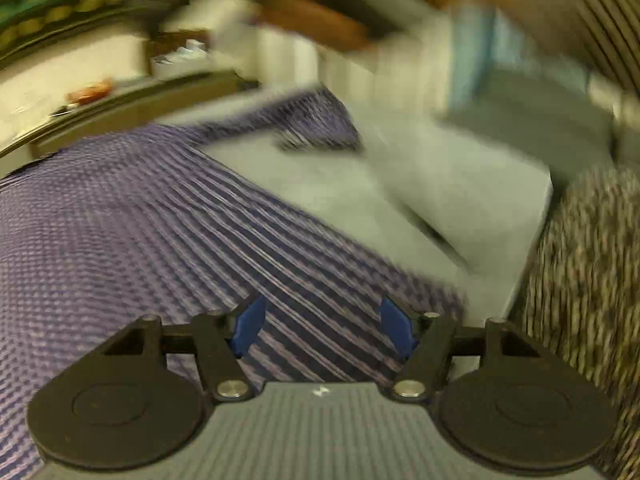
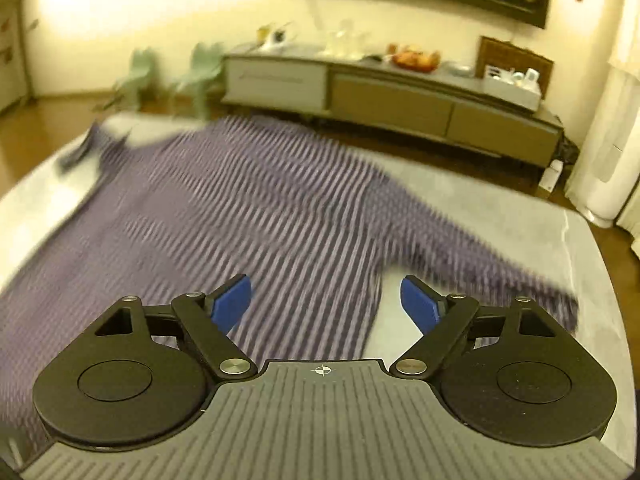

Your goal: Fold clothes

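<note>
A purple striped long-sleeved shirt (image 2: 248, 208) lies spread flat on a grey table (image 2: 500, 216), one sleeve (image 2: 472, 252) reaching toward the right edge. My right gripper (image 2: 326, 306) is open and empty, just above the shirt's lower right side edge. In the blurred left wrist view the same shirt (image 1: 160, 220) fills the left and middle, with a sleeve (image 1: 312, 120) stretching away. My left gripper (image 1: 322, 330) is open and empty, close above the shirt's cloth.
A long low sideboard (image 2: 392, 96) with fruit and boxes stands against the far wall. Potted plants (image 2: 172, 76) are on the floor at its left. A speckled patterned surface (image 1: 580, 280) and a blurred white object (image 1: 480, 184) lie on the right of the left wrist view.
</note>
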`<control>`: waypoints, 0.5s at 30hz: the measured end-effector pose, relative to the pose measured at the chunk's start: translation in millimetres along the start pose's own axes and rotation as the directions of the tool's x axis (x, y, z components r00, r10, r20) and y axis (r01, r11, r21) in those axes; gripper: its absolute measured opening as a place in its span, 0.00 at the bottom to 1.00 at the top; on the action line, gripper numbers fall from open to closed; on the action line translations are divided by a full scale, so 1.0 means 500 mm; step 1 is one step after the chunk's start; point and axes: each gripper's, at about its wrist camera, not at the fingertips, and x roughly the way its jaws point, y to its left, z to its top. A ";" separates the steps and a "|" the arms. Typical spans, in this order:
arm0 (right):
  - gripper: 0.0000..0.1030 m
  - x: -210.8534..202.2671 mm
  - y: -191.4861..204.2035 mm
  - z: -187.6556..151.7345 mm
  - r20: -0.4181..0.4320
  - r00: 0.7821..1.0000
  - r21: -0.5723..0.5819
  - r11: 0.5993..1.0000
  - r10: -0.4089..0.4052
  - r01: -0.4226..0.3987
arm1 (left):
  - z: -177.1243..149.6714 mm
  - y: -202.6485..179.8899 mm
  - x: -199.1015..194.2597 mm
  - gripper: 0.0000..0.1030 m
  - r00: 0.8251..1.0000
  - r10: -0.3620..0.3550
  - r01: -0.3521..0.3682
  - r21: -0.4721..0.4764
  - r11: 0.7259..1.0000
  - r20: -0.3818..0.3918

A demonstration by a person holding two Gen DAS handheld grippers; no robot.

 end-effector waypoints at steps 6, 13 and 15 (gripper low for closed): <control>0.82 0.246 0.003 0.115 -0.038 0.997 -0.009 0.998 -0.062 0.062 | 0.005 -0.027 0.026 0.75 0.999 -0.046 0.046 0.024 0.999 -0.003; 0.80 0.560 -0.039 0.180 -0.164 0.979 -0.001 0.993 -0.118 0.119 | -0.004 -0.022 0.033 0.76 0.996 -0.090 0.089 0.034 0.995 0.019; 0.80 0.612 -0.085 0.211 -0.162 0.977 0.079 0.986 -0.136 0.150 | -0.008 -0.023 0.032 0.78 0.995 -0.101 0.100 0.038 0.994 0.024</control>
